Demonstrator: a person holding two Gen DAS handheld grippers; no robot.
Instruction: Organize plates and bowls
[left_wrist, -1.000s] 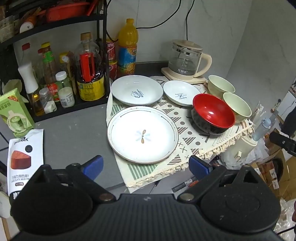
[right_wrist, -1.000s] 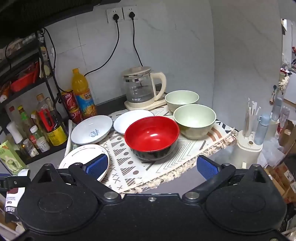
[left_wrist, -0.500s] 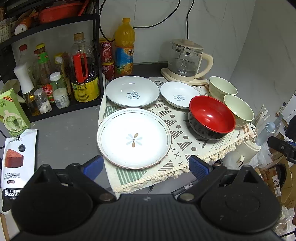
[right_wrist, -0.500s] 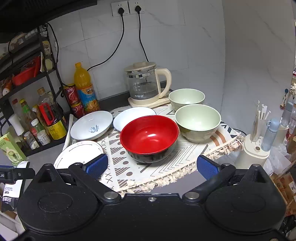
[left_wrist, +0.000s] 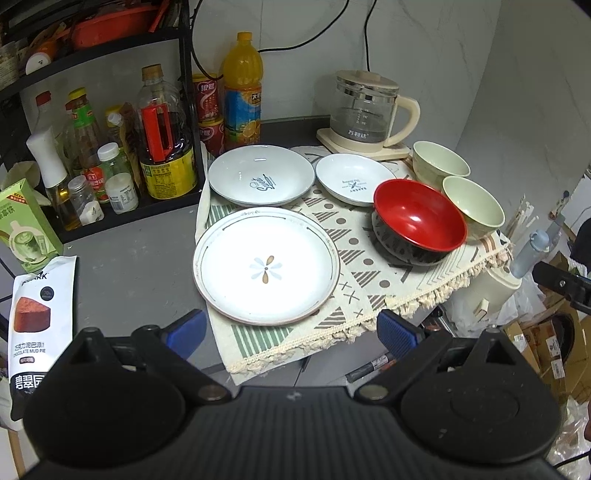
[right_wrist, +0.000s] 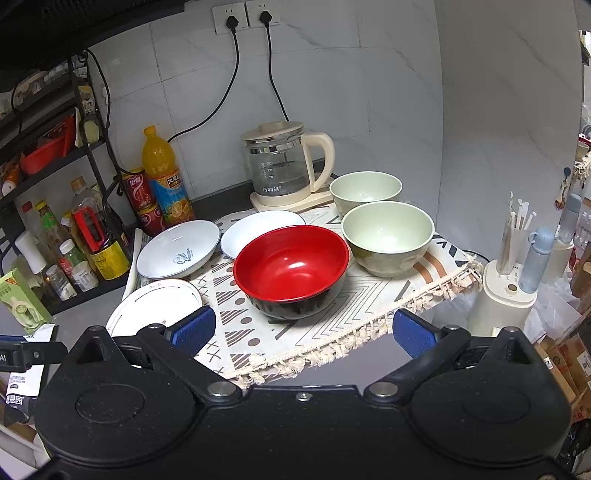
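Six dishes sit unstacked on a patterned cloth (left_wrist: 369, 266) over the grey bench (left_wrist: 140, 266): the largest plate (left_wrist: 266, 266) nearest, a mid-sized plate (left_wrist: 260, 179) behind it, a red bowl (right_wrist: 291, 264) at centre, two pale green bowls (right_wrist: 388, 236) to its right, and a small plate (left_wrist: 354, 177) by the kettle (right_wrist: 284, 162). Both left tongs (left_wrist: 291, 330) and right tongs (right_wrist: 303, 328) hover spread wide and empty, short of the cloth. Stacking would likely go best by lowering smaller plates squarely onto the largest, gripping rims firmly.
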